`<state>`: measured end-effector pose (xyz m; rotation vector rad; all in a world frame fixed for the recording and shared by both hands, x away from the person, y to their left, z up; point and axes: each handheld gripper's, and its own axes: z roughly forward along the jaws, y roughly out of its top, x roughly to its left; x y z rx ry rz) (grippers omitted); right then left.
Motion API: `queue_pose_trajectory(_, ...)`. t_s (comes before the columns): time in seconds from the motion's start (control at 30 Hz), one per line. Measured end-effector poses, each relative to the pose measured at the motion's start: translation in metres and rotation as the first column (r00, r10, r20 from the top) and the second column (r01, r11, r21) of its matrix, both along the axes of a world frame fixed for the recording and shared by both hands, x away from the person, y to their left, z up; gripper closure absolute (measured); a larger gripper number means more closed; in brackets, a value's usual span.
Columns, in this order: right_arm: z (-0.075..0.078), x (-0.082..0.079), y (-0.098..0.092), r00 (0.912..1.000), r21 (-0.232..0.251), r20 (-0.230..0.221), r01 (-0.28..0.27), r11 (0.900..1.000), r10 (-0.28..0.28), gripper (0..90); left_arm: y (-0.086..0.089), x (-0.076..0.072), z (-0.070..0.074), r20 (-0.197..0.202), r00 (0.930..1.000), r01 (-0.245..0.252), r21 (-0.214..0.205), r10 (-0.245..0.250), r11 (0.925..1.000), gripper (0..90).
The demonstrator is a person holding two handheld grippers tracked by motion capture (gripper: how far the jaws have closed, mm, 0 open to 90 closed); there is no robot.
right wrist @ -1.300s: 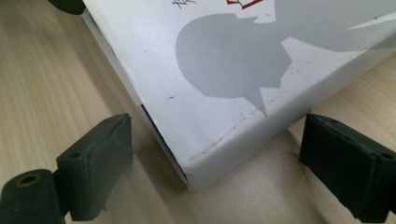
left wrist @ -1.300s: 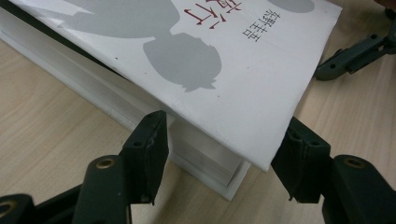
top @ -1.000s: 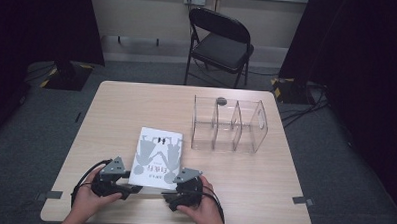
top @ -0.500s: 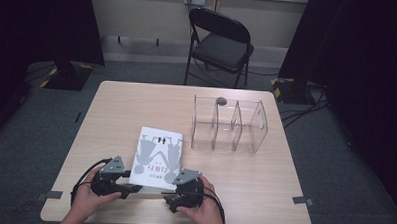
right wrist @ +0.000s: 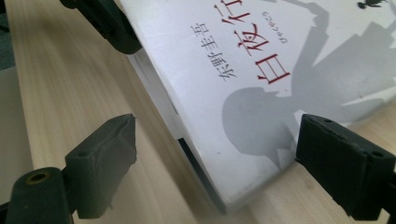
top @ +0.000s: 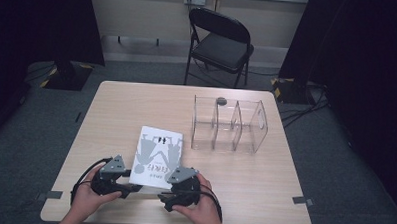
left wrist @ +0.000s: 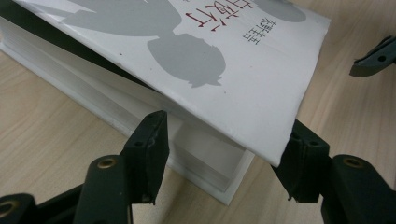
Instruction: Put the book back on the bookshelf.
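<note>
White paperback book (top: 157, 156) lies flat on the wooden table (top: 136, 105), cover up, grey silhouette figures and red and black characters on it. Landmark is the book.

Left gripper (top: 129, 188) sits at the book's near left corner, held in the person's left hand (top: 91, 198). In the left gripper view the jaws stand wide, one on each side of that corner; the front cover (left wrist: 224, 60) is lifted a little off the page block (left wrist: 140, 126) there. Cannot tell whether either jaw touches the book.

Right gripper (top: 162, 195) sits at the book's near right corner, in the right hand (top: 203, 209). In the right gripper view its jaws are wide too, spread across the near corner of the book (right wrist: 261, 93), nothing pinched between them. The other gripper's black jaw shows at the book's far edge in that view.

Clear acrylic organizer (top: 229, 125) with three compartments stands to the right of the book and farther from the person, well apart from it. A small dark round object (top: 221, 100) sits at the organizer's far side; cannot tell if inside or behind.

Black folding chair (top: 220, 45) stands beyond the table, past the book.
</note>
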<state>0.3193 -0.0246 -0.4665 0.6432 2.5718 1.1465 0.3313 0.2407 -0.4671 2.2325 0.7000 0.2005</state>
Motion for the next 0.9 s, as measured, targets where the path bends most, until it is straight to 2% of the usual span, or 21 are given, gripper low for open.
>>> queue_pose_trajectory(0.2,-0.001,0.001,0.005,0.9999,0.028,0.007,-0.014,0.9995,0.014,11.1,0.000,0.000,0.001,-0.001,1.0000,-0.003,-0.008,0.003,1.0000,40.4)
queue_pose_trajectory(0.5,-0.003,0.000,0.020,0.9945,-0.008,0.098,-0.037,0.9993,0.038,12.1,-0.001,-0.001,0.003,0.003,1.0000,-0.004,-0.008,0.004,1.0000,40.5)
queue_pose_trajectory(0.63,-0.002,0.002,0.027,0.9923,-0.010,0.119,-0.032,0.9994,0.033,12.1,-0.001,0.000,0.004,-0.004,0.9999,-0.011,-0.020,0.010,0.9997,40.6)
queue_pose_trajectory(0.73,-0.002,0.002,0.032,0.9889,-0.047,0.142,-0.036,0.9982,0.043,11.4,-0.002,0.000,0.005,-0.004,1.0000,-0.009,-0.012,0.009,0.9999,40.7)
queue_pose_trajectory(0.9,-0.004,0.001,0.038,0.9856,-0.064,0.166,-0.022,0.9977,0.032,10.3,-0.002,0.000,0.005,-0.008,0.9999,-0.011,-0.005,0.011,0.9999,40.7)
